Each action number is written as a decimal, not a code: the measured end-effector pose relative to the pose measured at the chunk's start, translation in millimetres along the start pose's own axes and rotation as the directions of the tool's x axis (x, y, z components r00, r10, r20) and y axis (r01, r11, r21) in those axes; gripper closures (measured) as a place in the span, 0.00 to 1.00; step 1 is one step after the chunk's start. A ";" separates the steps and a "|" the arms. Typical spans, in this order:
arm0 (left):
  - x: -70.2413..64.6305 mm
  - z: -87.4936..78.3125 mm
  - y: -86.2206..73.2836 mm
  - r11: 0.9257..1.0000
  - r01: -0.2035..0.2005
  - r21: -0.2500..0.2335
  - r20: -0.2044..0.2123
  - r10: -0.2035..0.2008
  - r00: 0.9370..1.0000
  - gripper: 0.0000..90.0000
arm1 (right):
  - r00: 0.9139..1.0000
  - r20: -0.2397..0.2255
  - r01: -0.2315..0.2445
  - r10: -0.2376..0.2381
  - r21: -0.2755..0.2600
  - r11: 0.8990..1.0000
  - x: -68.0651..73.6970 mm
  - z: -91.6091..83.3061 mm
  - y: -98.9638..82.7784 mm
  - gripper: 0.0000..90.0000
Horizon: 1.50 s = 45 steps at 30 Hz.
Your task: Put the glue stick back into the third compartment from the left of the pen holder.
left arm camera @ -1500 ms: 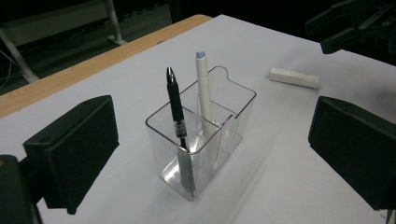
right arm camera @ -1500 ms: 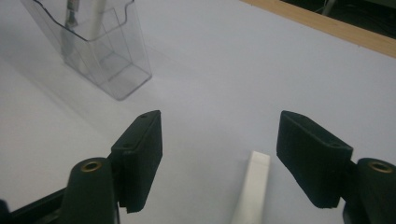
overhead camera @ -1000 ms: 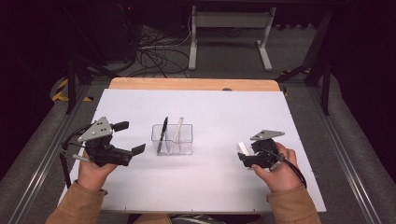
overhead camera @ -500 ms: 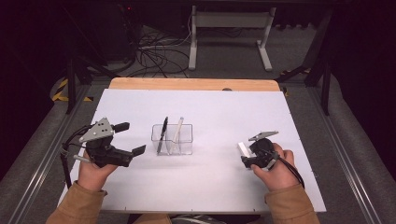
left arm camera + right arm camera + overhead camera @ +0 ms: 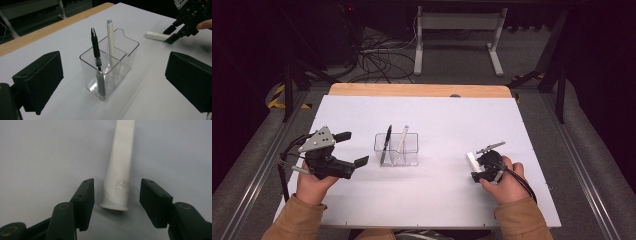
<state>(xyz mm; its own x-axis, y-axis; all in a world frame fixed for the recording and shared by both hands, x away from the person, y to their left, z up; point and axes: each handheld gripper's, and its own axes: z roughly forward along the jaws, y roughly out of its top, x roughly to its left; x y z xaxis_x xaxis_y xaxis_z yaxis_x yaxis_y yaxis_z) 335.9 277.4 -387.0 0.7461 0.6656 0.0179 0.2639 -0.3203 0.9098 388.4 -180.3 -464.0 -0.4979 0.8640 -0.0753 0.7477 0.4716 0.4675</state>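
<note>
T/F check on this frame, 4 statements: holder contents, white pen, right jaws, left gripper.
1. The clear holder has a black pen and a white pen standing in it. True.
2. A white tube lies flat on the table. True.
3. The right gripper is clamped on the tube. False: its jaws, just closing, straddle it with gaps.
4. The left gripper holds the black pen. False: open, holding nothing.
</note>
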 end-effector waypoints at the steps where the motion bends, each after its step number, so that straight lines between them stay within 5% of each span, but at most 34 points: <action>1: -0.2 0.2 -0.1 1.000 0.003 0.000 0.002 -0.003 1.000 0.03 | 1.000 -0.002 -0.003 0.003 0.008 1.000 0.7 0.5 -0.2 0.52; 19: -0.5 4.1 -1.3 1.000 0.002 0.016 0.004 -0.002 1.000 0.03 | 0.999 -0.008 -0.043 0.044 0.049 0.998 4.2 2.9 1.6 0.72; 36: -0.3 4.5 -1.5 1.000 0.001 0.013 0.005 -0.001 1.000 0.03 | 0.995 -0.043 -0.086 0.089 0.068 0.994 1.5 -0.8 2.5 0.72; 45: -0.8 3.1 -1.1 1.000 0.001 0.006 0.003 -0.001 1.000 0.03 | 0.995 -0.072 -0.063 0.063 -0.003 0.998 3.2 -19.7 4.2 0.72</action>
<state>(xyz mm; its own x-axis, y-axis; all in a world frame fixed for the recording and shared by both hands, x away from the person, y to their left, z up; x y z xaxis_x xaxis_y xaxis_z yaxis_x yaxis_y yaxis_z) 336.9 275.1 -389.2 0.7476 0.6639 0.0156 0.2685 -0.3236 0.9073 381.3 -179.0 -444.9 -0.4800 0.8771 0.0175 0.7764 0.4154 0.4740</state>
